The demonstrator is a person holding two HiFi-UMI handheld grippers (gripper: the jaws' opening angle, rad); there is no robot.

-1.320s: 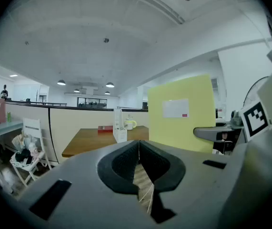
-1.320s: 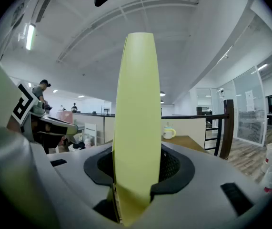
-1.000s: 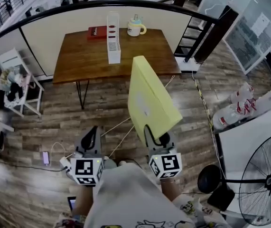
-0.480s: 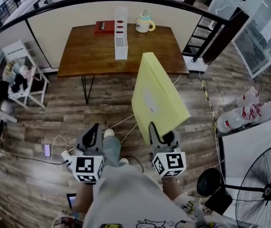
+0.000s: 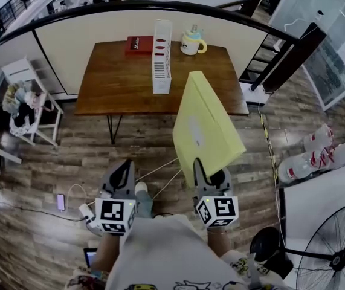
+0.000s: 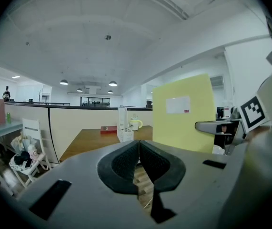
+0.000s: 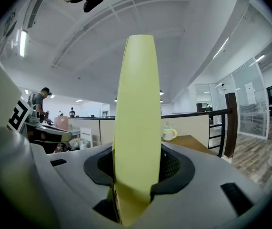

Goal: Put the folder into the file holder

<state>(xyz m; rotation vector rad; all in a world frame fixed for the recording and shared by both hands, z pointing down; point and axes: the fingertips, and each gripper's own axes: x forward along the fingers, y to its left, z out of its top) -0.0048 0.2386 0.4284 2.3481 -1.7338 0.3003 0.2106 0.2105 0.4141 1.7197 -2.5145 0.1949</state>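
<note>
My right gripper (image 5: 207,169) is shut on a thick yellow folder (image 5: 205,127), held upright and tilted over the wooden floor in front of the table. In the right gripper view the yellow folder (image 7: 136,123) stands edge-on between the pads. A white file holder (image 5: 162,65) stands upright on the brown table (image 5: 112,83), well ahead of the folder. My left gripper (image 5: 120,175) is shut with nothing in it, level with the right one; its view shows the jaws (image 6: 138,160) closed together, the folder (image 6: 183,111) to the right and the file holder (image 6: 124,127) far off.
A red book (image 5: 139,45) and a white mug with a yellow handle (image 5: 191,42) sit at the table's far edge. A white chair with clutter (image 5: 24,98) stands left. Cables and a phone (image 5: 61,202) lie on the floor. A fan (image 5: 335,255) and railing are at the right.
The table and file holder have shifted right and nearer in the head view as I walk toward them. Both grippers keep their hold and pose.
</note>
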